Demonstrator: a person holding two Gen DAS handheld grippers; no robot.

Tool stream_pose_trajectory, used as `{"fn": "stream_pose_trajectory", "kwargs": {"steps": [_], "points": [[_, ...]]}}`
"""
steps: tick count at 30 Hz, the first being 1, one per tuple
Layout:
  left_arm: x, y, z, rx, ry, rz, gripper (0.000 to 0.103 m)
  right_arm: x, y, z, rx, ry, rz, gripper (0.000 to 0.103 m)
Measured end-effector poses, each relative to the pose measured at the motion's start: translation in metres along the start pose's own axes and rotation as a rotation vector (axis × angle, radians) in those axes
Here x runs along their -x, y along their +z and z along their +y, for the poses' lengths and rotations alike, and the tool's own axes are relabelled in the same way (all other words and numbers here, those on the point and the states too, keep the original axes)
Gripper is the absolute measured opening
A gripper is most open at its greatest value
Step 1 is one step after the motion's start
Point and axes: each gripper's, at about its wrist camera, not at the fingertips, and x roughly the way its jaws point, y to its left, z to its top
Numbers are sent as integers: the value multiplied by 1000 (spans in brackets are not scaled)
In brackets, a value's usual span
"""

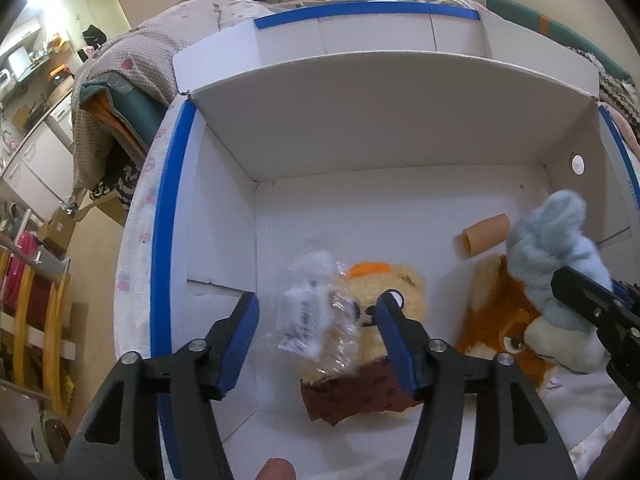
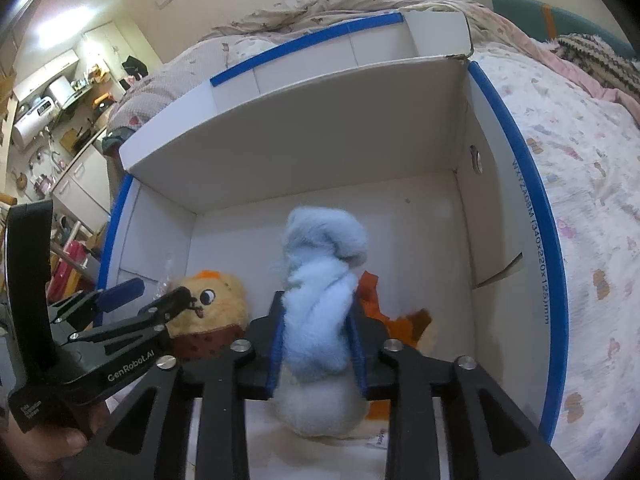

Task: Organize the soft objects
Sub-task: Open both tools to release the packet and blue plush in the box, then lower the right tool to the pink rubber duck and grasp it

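A white cardboard box (image 1: 360, 132) with blue tape edges lies open on the bed. Inside lie a cream plush with an orange tuft and brown skirt (image 1: 396, 292), an orange-brown plush (image 1: 500, 316) and a clear plastic-wrapped soft item (image 1: 316, 320). My left gripper (image 1: 316, 312) is open over the box, its jaws either side of the wrapped item, which looks blurred. My right gripper (image 2: 316, 328) is shut on a light blue plush (image 2: 320, 280), held above the orange-brown plush (image 2: 404, 324). The cream plush (image 2: 212, 304) and the left gripper (image 2: 156, 292) also show in the right wrist view.
A small tan cardboard tube (image 1: 484, 236) lies on the box floor near the far right corner. The box's rear flap (image 2: 320, 108) stands up. A patterned bedspread (image 2: 580, 200) surrounds the box. A kitchen area (image 1: 28, 92) lies to the far left.
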Motion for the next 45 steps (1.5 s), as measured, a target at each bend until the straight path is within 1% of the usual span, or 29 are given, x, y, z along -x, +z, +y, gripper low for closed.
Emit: {"fn": "stream_pose_trajectory", "kwargs": {"steps": [2, 3, 5, 7, 8, 11, 13, 15, 19, 20, 21, 24, 26, 30, 33, 35, 38, 45], "points": [[3, 0, 1, 6, 5, -2, 70, 5, 1, -1, -12, 21, -23, 71], [5, -1, 2, 8, 4, -4, 70, 9, 2, -2, -20, 31, -46, 75], [8, -2, 3, 7, 5, -11, 72, 15, 4, -2, -29, 53, -71, 75], [12, -3, 3, -1, 10, -14, 75, 19, 5, -2, -37, 74, -87, 80], [15, -4, 5, 3, 12, -23, 75, 21, 6, -3, -41, 77, -97, 83], [22, -6, 12, 28, 29, -53, 82, 27, 6, -2, -48, 63, -124, 92], [27, -6, 16, 45, 23, -59, 83, 30, 5, -2, -56, 56, -138, 96], [32, -6, 20, 55, 17, -65, 83, 36, 4, -2, -61, 45, -154, 103], [44, -6, 28, 90, -24, -87, 85, 48, 1, -4, -74, 39, -205, 103], [50, -8, 28, 104, -29, -102, 88, 51, 0, -4, -74, 32, -213, 103], [55, -8, 31, 119, -28, -121, 92, 53, -1, -4, -73, 16, -223, 103], [64, -10, 40, 149, -25, -144, 94, 64, -7, -3, -69, -4, -255, 103], [66, -11, 44, 160, -39, -141, 95, 71, -11, 0, -58, -12, -270, 103], [72, -18, 51, 178, -74, -130, 101, 82, -18, 5, -33, -16, -278, 103], [76, -31, 53, 168, -106, -121, 102, 89, -30, 9, 3, -62, -298, 103], [77, -42, 54, 160, -110, -115, 102, 92, -38, 11, 14, -83, -288, 103], [83, -59, 60, 166, -129, -114, 102, 97, -49, 12, 16, -87, -268, 103], [101, -92, 78, 152, -164, -144, 102, 106, -73, 8, -8, -117, -218, 103]]}}
